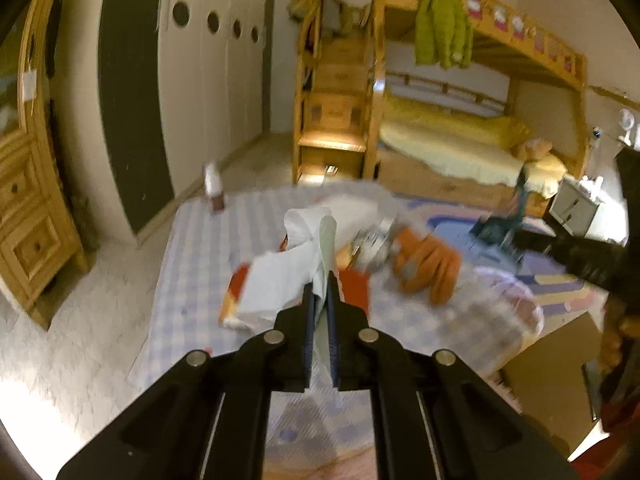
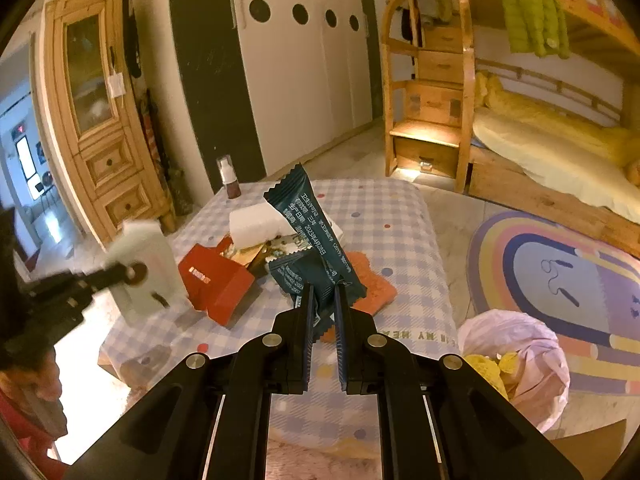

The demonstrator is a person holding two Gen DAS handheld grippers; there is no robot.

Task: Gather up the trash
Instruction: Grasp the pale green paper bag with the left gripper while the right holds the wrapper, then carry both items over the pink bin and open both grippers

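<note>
Your left gripper (image 1: 320, 280) jaws pinch a white paper scrap (image 1: 296, 256) above the counter (image 2: 400, 216); your right gripper (image 2: 323, 292) clamps the teal wrapper (image 2: 310, 224), ready for the pink bag (image 2: 532, 344) beside the counter's near corner.

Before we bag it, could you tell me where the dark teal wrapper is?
In the right wrist view, the dark teal wrapper stands clamped in the right tongs, above the checked table.

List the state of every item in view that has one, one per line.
Left tool: shut on white paper.
White paper: pinched, lifted off the table.
Right tool: shut on teal wrapper.
Teal wrapper: torn open, held upright.
Red box: lying on the checked tablecloth.
Pump bottle: upright, cap on.
Pink trash bag: open, yellow scraps inside.
</note>
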